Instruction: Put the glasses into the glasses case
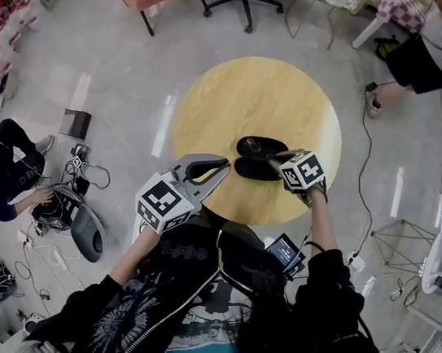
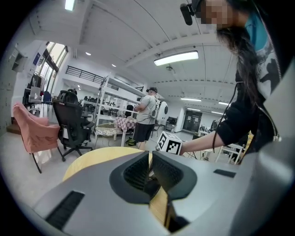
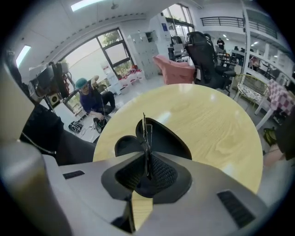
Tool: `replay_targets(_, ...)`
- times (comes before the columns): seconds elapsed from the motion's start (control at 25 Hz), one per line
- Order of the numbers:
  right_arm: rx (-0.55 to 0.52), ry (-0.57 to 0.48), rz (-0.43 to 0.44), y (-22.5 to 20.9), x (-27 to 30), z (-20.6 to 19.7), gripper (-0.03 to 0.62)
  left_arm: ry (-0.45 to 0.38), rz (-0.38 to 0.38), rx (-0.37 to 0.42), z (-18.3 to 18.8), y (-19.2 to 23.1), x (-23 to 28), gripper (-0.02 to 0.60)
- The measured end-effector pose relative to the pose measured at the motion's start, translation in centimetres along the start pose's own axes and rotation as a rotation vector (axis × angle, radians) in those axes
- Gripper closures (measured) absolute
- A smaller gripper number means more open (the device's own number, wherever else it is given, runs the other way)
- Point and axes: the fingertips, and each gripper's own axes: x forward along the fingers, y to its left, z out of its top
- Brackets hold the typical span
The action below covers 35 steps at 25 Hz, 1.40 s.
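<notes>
Right fingers (image 3: 161,171) clenched the glasses (image 3: 145,133) (edge-on) above the case (image 3: 170,138); levelling first seemed wise. Left fingers (image 2: 170,173) were closed, empty.

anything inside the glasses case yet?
Nothing visible inside: the open glasses case shows only dark lining. The glasses are clamped in the right gripper, held over it. The gripper covers the case's near part, so that bit is unseen.
</notes>
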Motion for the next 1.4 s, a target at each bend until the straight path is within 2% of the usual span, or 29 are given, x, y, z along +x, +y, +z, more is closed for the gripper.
replay_targets(0.28,-0.157,0.163,0.014,-1.2,1.3,-0.5,0.534,0.011,0.003,-0.01,0.1,2.3,0.2,0.554)
replay_targets(0.6,-0.201,0.24,0.08,-2.4,2.8,0.0,0.534,0.018,0.029,-0.039,-0.2,4.5,0.1,0.552)
replay_targets(0.84,-0.206,0.245,0.091,-2.9,3.5,0.2,0.533,0.022,0.065,-0.066,-0.9,5.8,-0.6,0.552)
replay_targets(0.96,-0.217,0.227,0.048,-3.4,3.8,0.5,0.529,0.02,0.073,-0.072,-1.0,6.2,-0.8,0.552)
replay_targets(1.04,-0.246,0.233,0.019,-3.5,4.1,0.4,0.512,0.023,0.072,-0.073,-1.1,6.1,-0.9,0.554)
replay_targets(1.16,-0.275,0.26,0.014,-3.1,4.5,0.1,0.415,0.027,0.069,-0.073,-1.3,5.9,-1.0,0.554)
replay_targets(1.4,-0.283,0.235,-0.013,-3.0,3.7,1.1,0.411,0.031,0.072,-0.079,-1.5,5.9,-1.3,0.552)
